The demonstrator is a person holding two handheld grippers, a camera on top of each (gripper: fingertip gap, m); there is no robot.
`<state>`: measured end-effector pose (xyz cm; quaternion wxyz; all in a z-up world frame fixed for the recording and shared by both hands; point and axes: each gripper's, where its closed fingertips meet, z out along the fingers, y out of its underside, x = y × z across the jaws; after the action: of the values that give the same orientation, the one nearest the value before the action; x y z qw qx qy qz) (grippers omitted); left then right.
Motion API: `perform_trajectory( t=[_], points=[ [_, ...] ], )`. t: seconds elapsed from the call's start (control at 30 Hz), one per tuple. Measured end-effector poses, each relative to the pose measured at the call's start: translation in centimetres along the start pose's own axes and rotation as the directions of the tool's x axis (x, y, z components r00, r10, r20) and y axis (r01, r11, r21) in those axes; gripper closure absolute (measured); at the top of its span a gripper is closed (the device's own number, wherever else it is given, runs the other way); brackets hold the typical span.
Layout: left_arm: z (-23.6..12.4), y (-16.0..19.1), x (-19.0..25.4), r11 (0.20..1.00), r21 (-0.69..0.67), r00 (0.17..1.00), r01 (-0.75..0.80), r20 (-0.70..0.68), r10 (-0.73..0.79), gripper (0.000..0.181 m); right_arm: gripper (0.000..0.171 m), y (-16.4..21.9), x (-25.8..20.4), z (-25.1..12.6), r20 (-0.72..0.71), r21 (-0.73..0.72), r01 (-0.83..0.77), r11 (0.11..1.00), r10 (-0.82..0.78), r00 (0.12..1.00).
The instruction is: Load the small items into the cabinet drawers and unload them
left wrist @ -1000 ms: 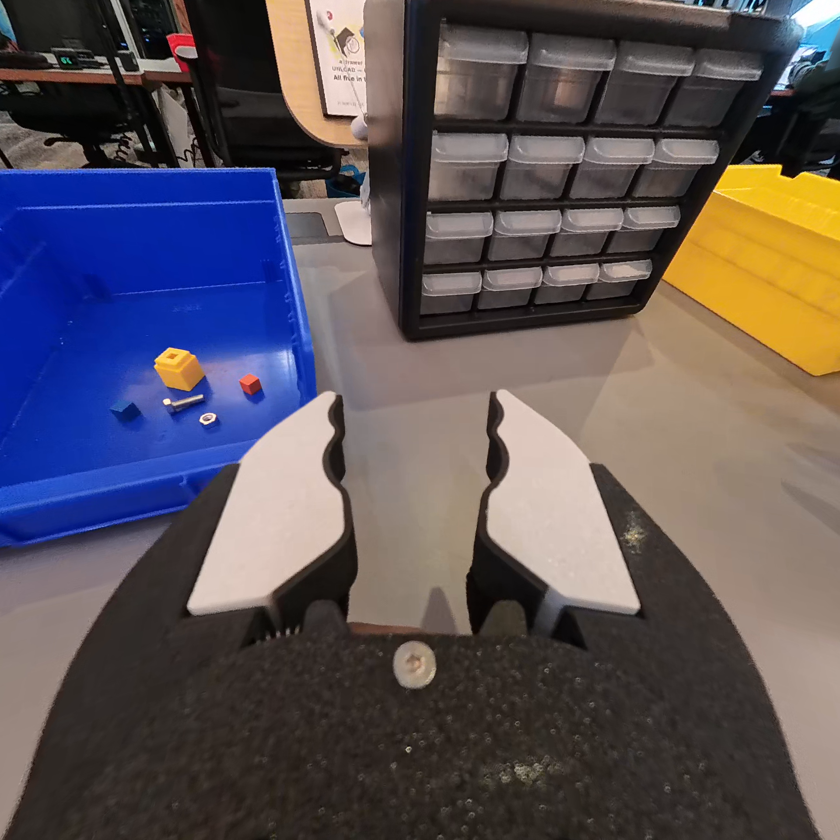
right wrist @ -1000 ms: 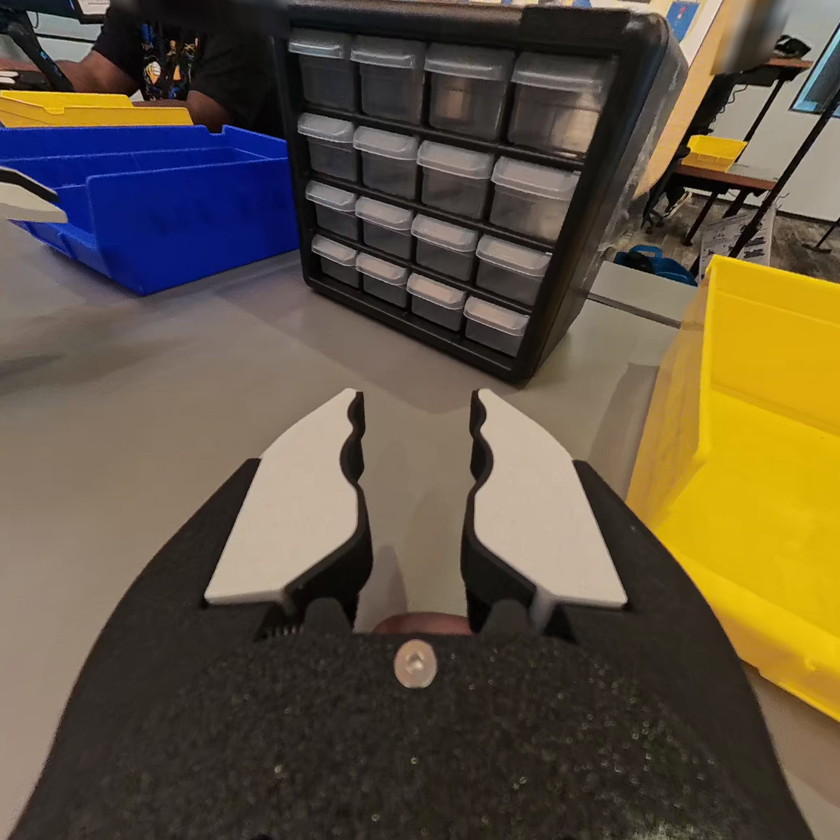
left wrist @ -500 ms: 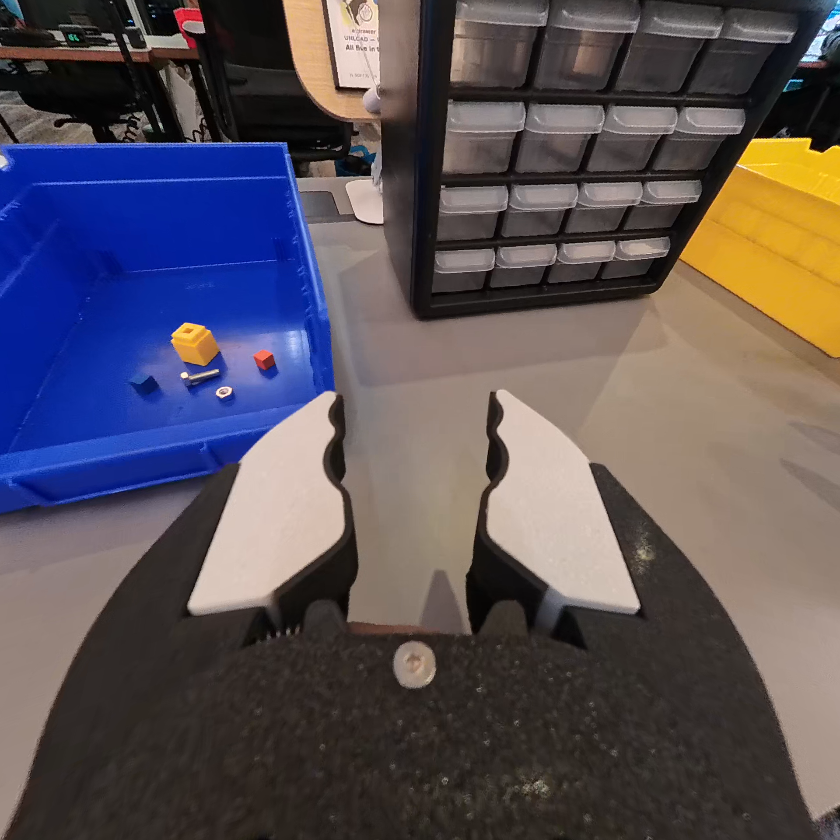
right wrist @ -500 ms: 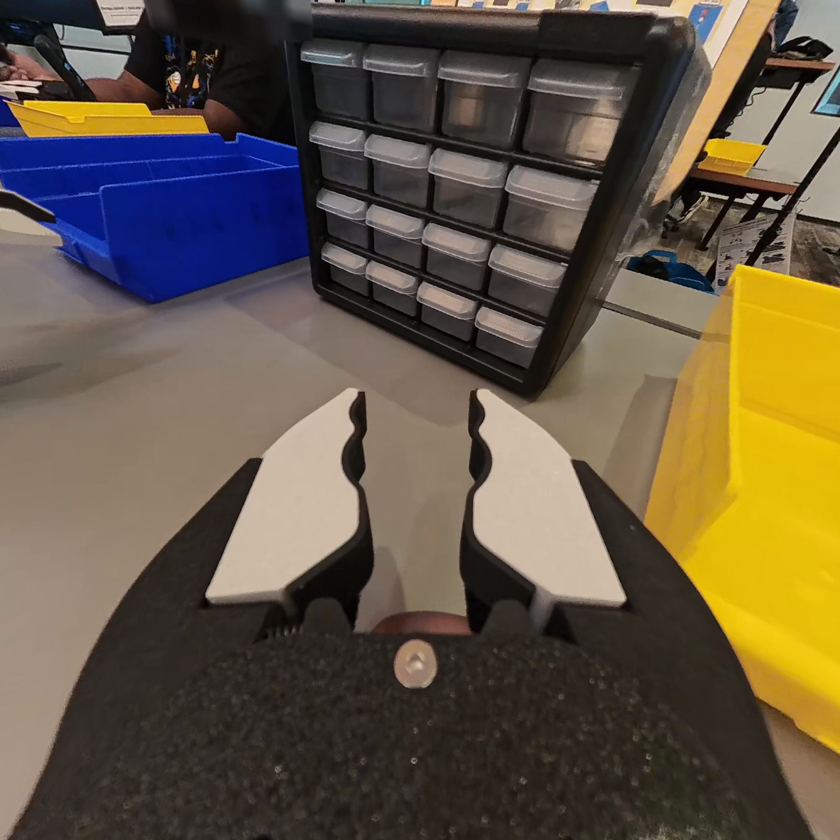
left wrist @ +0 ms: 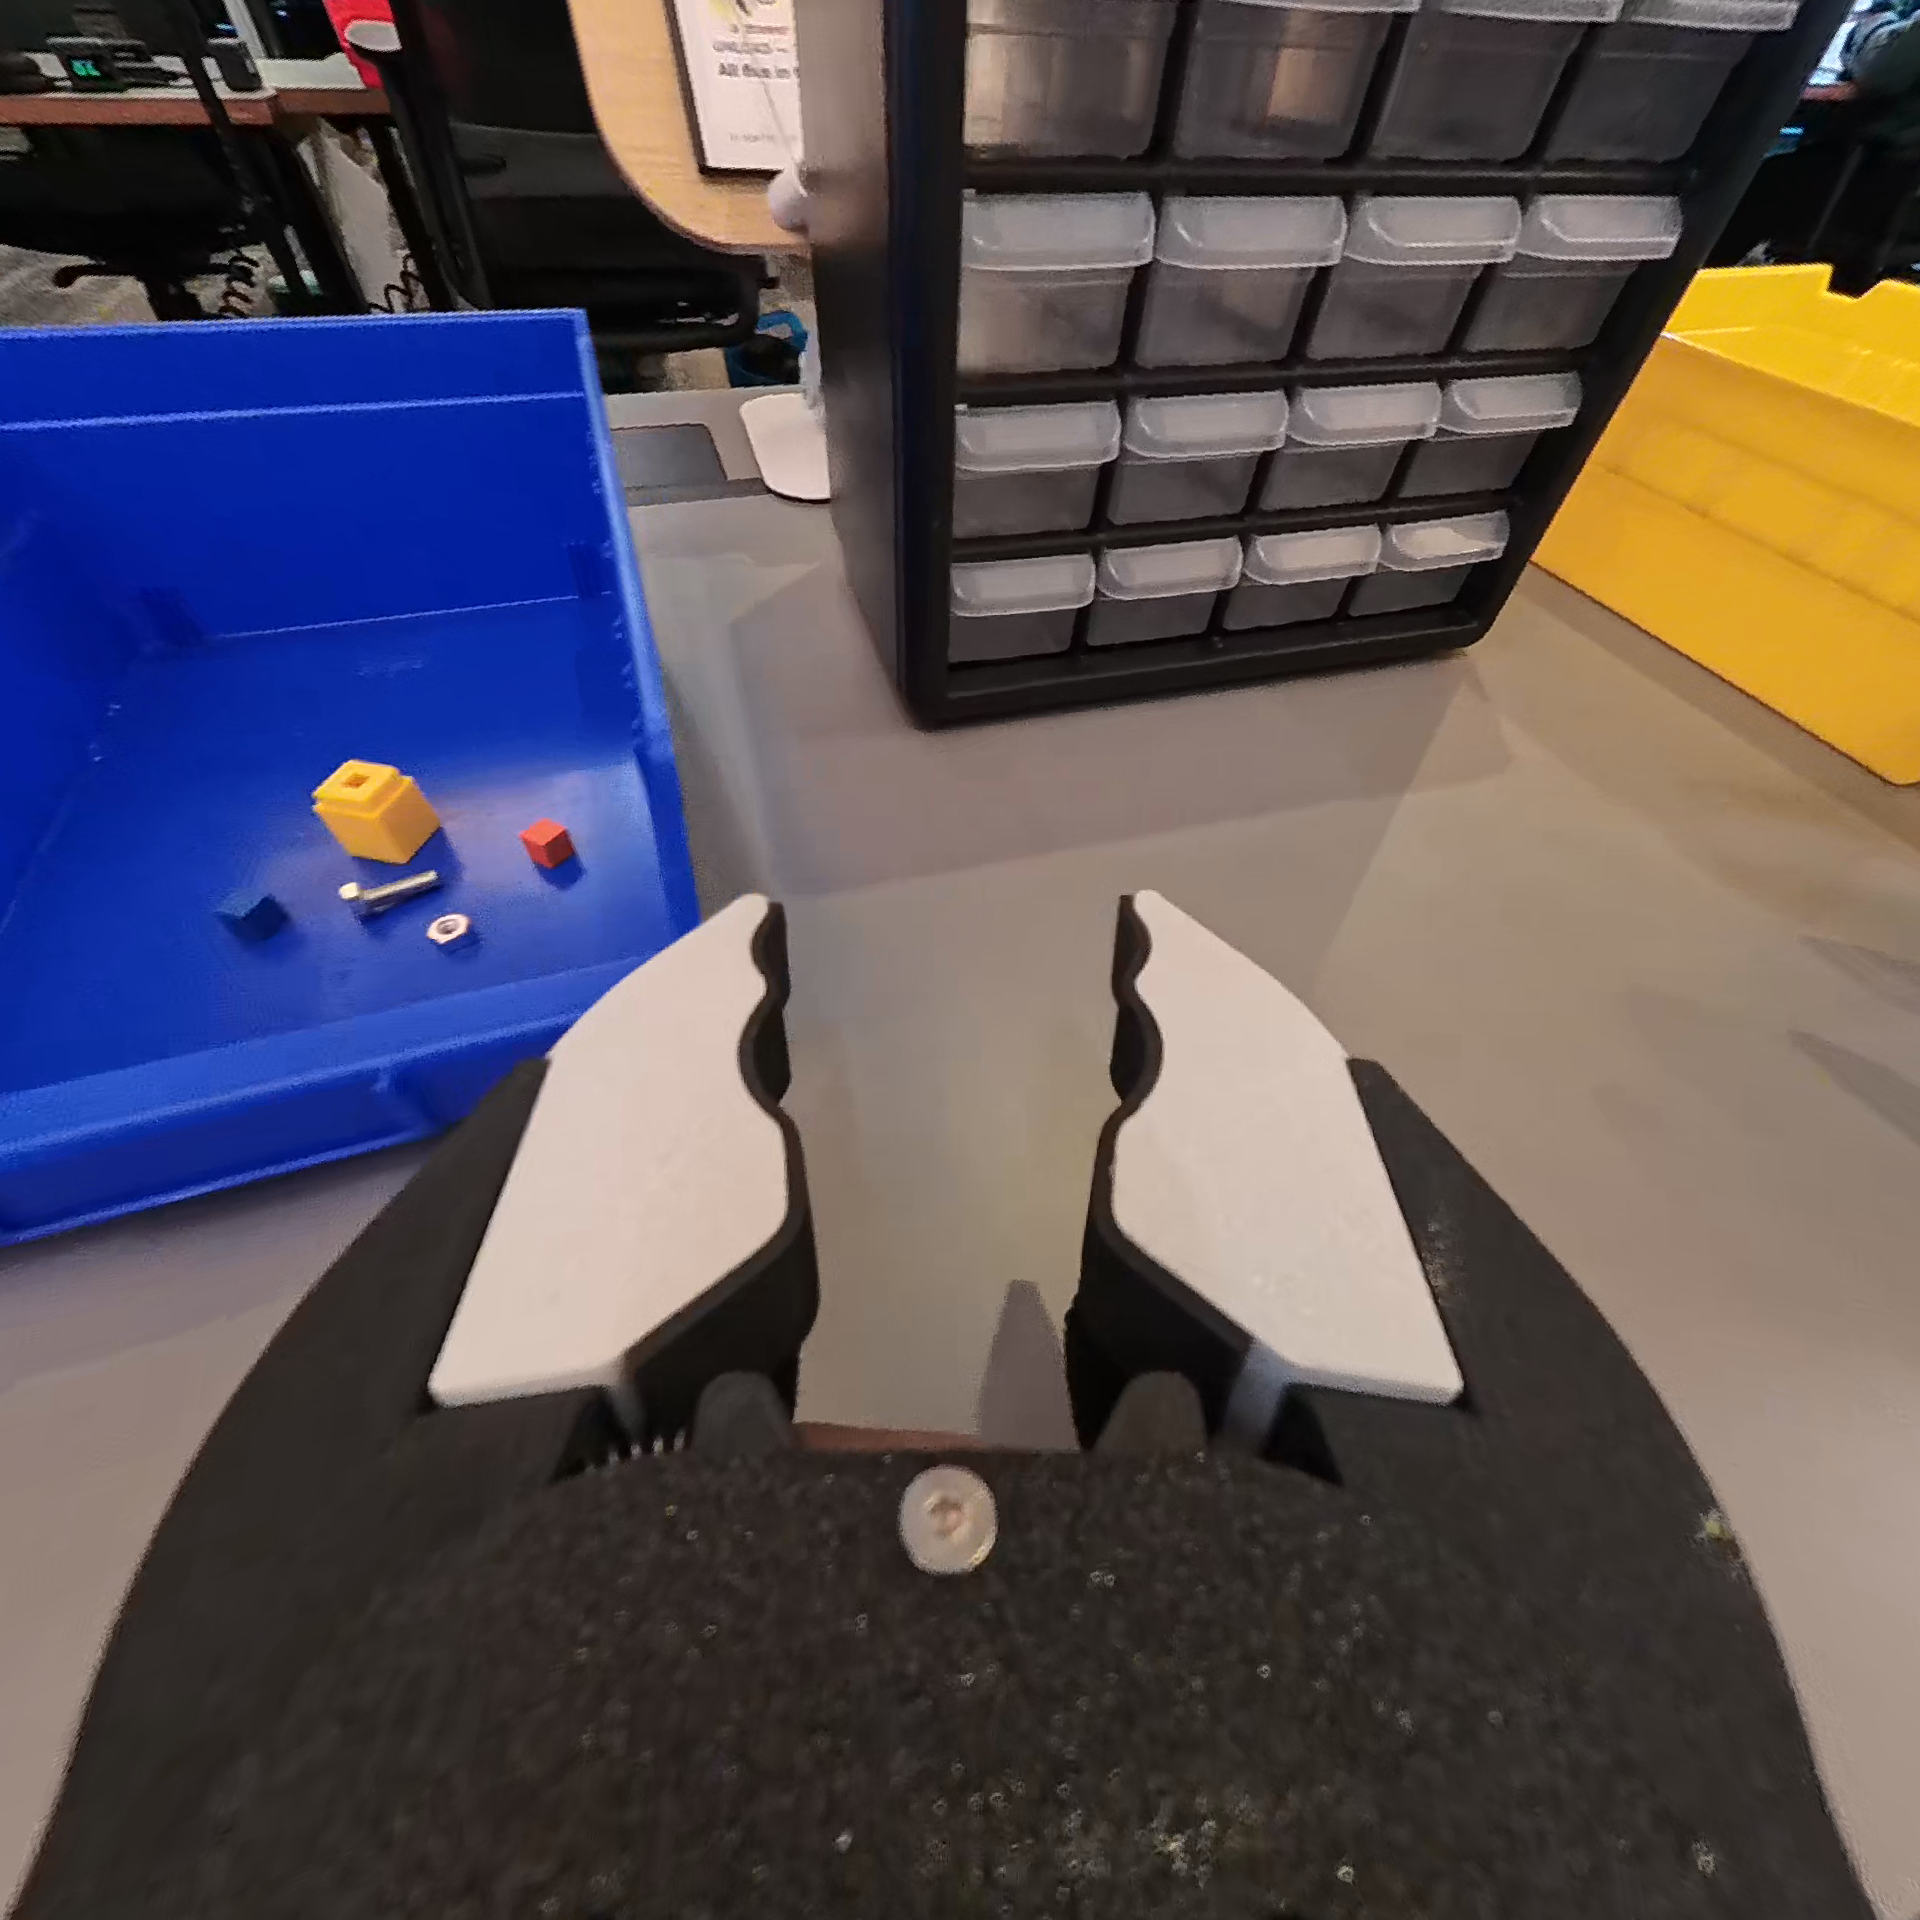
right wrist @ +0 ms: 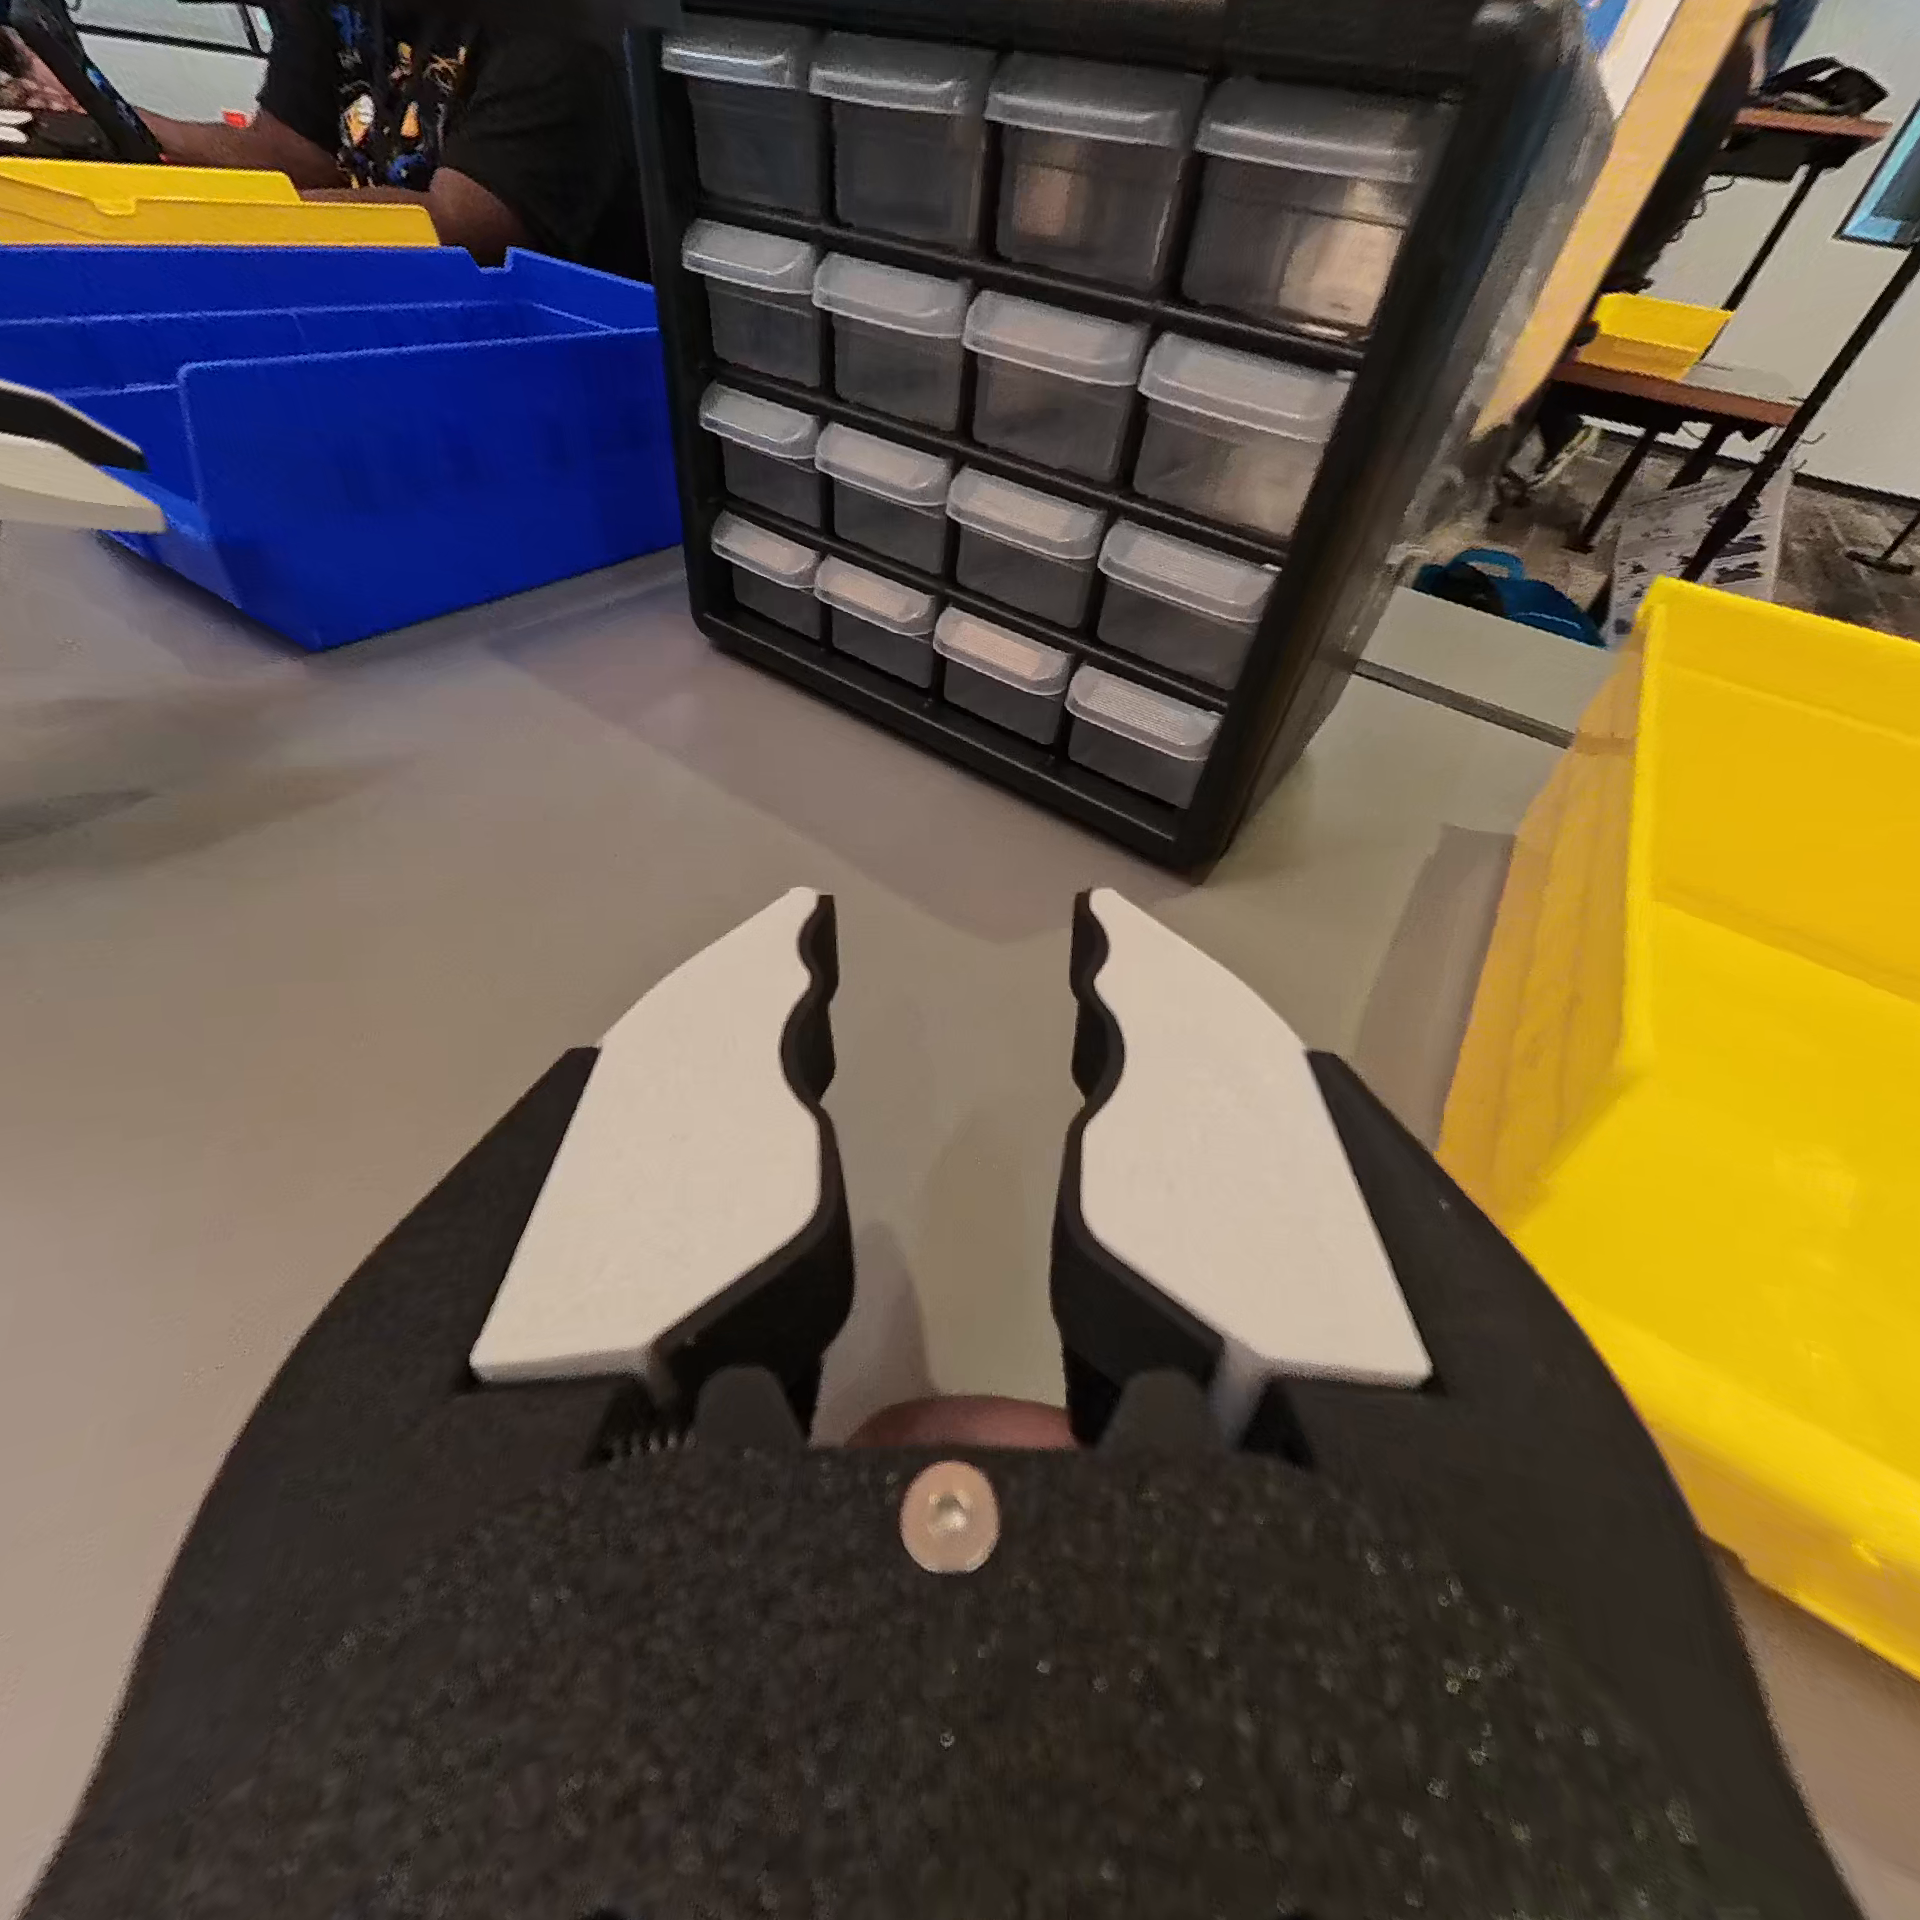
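A black cabinet (left wrist: 883, 436) with several clear drawers, all shut, stands on the grey table; it also shows in the right wrist view (right wrist: 1455, 395). A blue bin (left wrist: 312, 1112) at the left holds a yellow block (left wrist: 374, 810), a red cube (left wrist: 547, 842), a blue cube (left wrist: 252, 914), a bolt (left wrist: 390, 891) and a nut (left wrist: 450, 928). My left gripper (left wrist: 951, 914) is open and empty over the table, right of the bin. My right gripper (right wrist: 951, 914) is open and empty in front of the cabinet.
A yellow bin (right wrist: 1714, 1039) sits at the right of the cabinet, also in the left wrist view (left wrist: 1766, 540). The blue bin (right wrist: 416, 468) and a tip of the left gripper (right wrist: 62, 478) show at the right view's left. A person sits behind. Desks and chairs stand beyond.
Both grippers have shifted a little towards the cabinet, which looks larger in both views. Both stay open and empty. Nothing on the table has moved.
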<state>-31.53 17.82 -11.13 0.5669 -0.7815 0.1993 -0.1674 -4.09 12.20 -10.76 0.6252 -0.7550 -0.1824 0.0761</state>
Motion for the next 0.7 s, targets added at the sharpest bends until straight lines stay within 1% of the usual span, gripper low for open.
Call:
perform_trajectory(
  t=[0.33,0.4,0.57,0.7],
  points=[
    [3.4,-1.1,3.9,0.998,0.004,0.993,-0.067,-0.099,0.067,0.122,0.129,0.9,2.8,-3.2,-0.108,-0.008,-0.016,1.0,0.015,0.994],
    [4.0,-1.3,4.1,0.999,0.006,0.996,-0.051,-0.068,0.051,0.133,0.129,1.0,3.2,-3.7,-0.124,-0.007,-0.021,1.0,0.02,0.992],
    [4.8,-1.3,5.5,0.998,-0.01,0.995,-0.054,-0.09,0.053,0.126,0.129,1.3,3.7,-4.0,-0.139,-0.015,-0.033,0.999,0.031,0.99],
    [4.6,-1.1,5.6,0.994,-0.005,0.992,-0.113,-0.062,0.113,0.126,0.129,1.4,3.5,-3.8,-0.128,-0.024,-0.03,0.999,0.027,0.991]
  ],
)
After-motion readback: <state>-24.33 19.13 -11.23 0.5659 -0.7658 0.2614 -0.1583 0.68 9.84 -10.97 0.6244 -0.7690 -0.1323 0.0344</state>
